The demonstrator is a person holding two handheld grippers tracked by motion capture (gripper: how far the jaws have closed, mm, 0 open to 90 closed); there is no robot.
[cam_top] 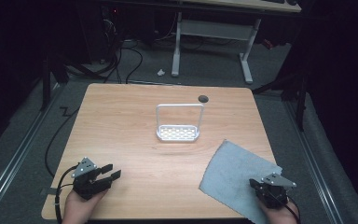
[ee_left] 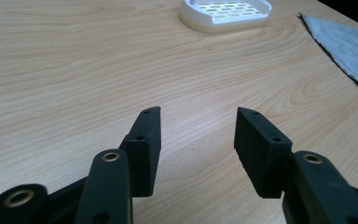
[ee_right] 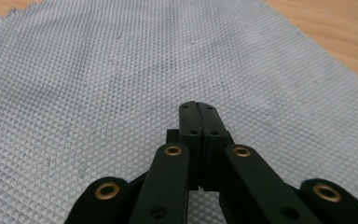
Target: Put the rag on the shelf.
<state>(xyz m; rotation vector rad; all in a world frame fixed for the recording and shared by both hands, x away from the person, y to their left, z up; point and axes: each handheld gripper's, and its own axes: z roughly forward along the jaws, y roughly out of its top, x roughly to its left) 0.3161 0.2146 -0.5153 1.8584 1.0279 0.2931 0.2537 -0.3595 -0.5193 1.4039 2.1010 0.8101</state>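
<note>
We're sitting at the very start, by the look of it. Right claw is hovering over the near part of the grey cloth, jaws pressed fully together. Nothing is showing between the pads in the right gripper view, so we're reading it as closed empty, not pinching fabric. Whether the tips are touching the weave or just above it, we can't tell.

Cloth is lying flat and unfolded under and ahead of the right claw, its near corner hanging over the counter edge.

Left claw is waiting just above bare wood, jaws spread wide, holding nothing. White rack with its wire loop handle is standing well ahead of it, off to the right; the cloth is further right again, well apart.

Judging progress: nothing done yet. Cloth isn't lifted, bunched or moved, and the rack isn't touched. Still left, as we're guessing it: reopening the right claw, getting a real pinch on a cloth edge, then whatever handling follows, likely involving the rack.
</note>
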